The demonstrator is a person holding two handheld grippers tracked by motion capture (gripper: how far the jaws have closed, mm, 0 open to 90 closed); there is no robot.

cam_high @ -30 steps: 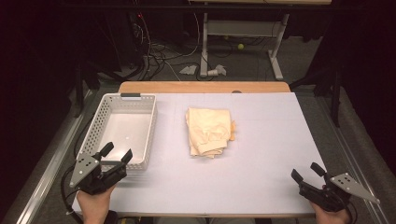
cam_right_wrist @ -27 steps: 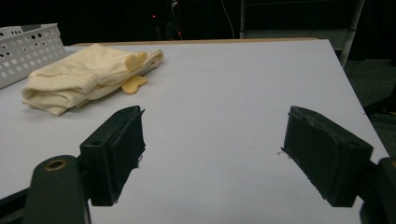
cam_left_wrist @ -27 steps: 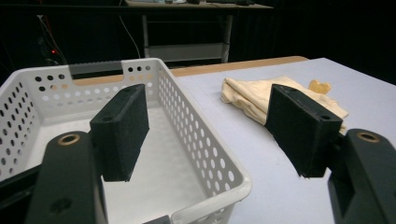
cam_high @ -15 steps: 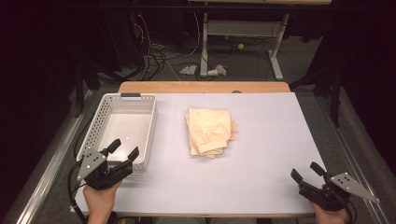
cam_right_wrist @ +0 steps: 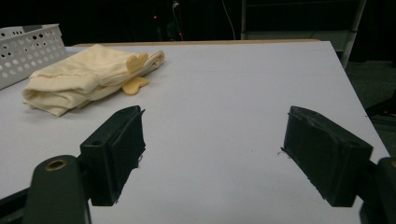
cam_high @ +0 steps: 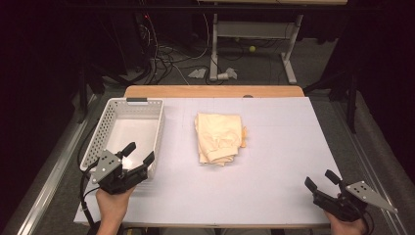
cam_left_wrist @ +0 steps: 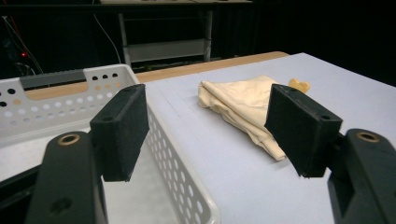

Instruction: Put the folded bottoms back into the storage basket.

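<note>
A folded cream cloth (cam_high: 219, 137) lies in the middle of the white table (cam_high: 274, 147); the left gripper view shows it (cam_left_wrist: 243, 105) ahead to the right, the right gripper view (cam_right_wrist: 88, 77) far to the left. A white perforated basket (cam_high: 127, 134) stands at the table's left, nothing inside it. My left gripper (cam_high: 138, 153) hovers open over the basket's near right corner (cam_left_wrist: 187, 186). Over the table's front right corner, my right gripper (cam_high: 322, 180) is open and holds nothing.
A wooden strip (cam_high: 215, 91) runs along the table's far edge. Beyond it the dark floor holds a desk frame (cam_high: 249, 44) and loose cables (cam_high: 166, 58). Bare tabletop lies between the cloth and my right gripper.
My left gripper has moved right and slightly forward, from beside the basket's near left corner to above its near right corner. The right gripper and the cloth have stayed put.
</note>
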